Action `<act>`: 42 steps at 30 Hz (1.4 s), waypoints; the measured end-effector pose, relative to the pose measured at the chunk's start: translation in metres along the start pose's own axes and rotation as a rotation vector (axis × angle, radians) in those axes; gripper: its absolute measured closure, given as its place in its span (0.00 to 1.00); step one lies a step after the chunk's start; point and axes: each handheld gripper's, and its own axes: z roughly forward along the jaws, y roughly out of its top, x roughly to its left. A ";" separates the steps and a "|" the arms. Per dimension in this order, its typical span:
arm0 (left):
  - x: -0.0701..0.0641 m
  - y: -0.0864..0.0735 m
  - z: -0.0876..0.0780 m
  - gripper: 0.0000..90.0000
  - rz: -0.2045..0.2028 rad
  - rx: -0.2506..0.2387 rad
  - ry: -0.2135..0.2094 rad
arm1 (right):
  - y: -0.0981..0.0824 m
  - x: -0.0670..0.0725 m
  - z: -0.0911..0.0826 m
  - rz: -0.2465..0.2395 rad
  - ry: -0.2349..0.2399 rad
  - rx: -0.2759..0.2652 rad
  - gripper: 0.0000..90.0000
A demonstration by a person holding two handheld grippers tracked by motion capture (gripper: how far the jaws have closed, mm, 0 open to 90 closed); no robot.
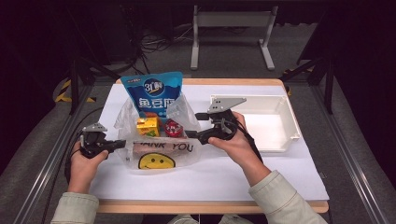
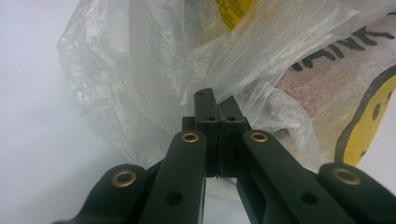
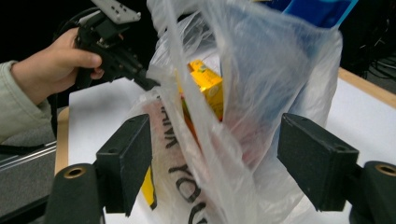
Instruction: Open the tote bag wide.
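Observation:
A clear plastic bag [image 1: 159, 156] printed with a yellow smiley and "THANK YOU" stands on the white table cover. Inside it are a blue snack pouch [image 1: 154, 93], a yellow carton [image 1: 147, 126] and a small red round item [image 1: 173, 128]. My left gripper [image 1: 122, 143] is at the bag's left edge, and in the left gripper view it [image 2: 217, 105] is shut on a fold of the bag [image 2: 154, 84]. My right gripper [image 1: 195, 125] is at the bag's right side. In the right gripper view it [image 3: 219, 154] stands open, with the bag's film [image 3: 243, 116] loose between the jaws. The yellow carton [image 3: 208, 84] shows through.
A white rectangular tray [image 1: 285, 112] sits at the back right of the table, just beyond my right hand. A metal frame stands on the floor behind the table, and rails run along both sides.

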 end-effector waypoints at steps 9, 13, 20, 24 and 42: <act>0.001 0.000 -0.003 1.00 0.010 -0.017 -0.006 | 0.019 0.000 0.003 -0.007 0.004 -0.034 0.23; 0.001 0.000 -0.003 1.00 0.007 -0.022 -0.009 | 0.031 0.004 0.002 -0.020 0.013 -0.068 0.21; 0.000 0.000 -0.003 1.00 0.011 -0.030 -0.015 | 0.043 0.006 0.012 -0.026 0.004 -0.078 0.18; 0.000 0.000 -0.003 1.00 0.011 -0.033 -0.022 | 0.048 0.006 0.020 -0.031 0.006 -0.093 0.18; -0.002 0.000 -0.003 1.00 0.031 -0.034 -0.034 | 0.047 0.002 0.037 -0.089 -0.036 -0.055 0.83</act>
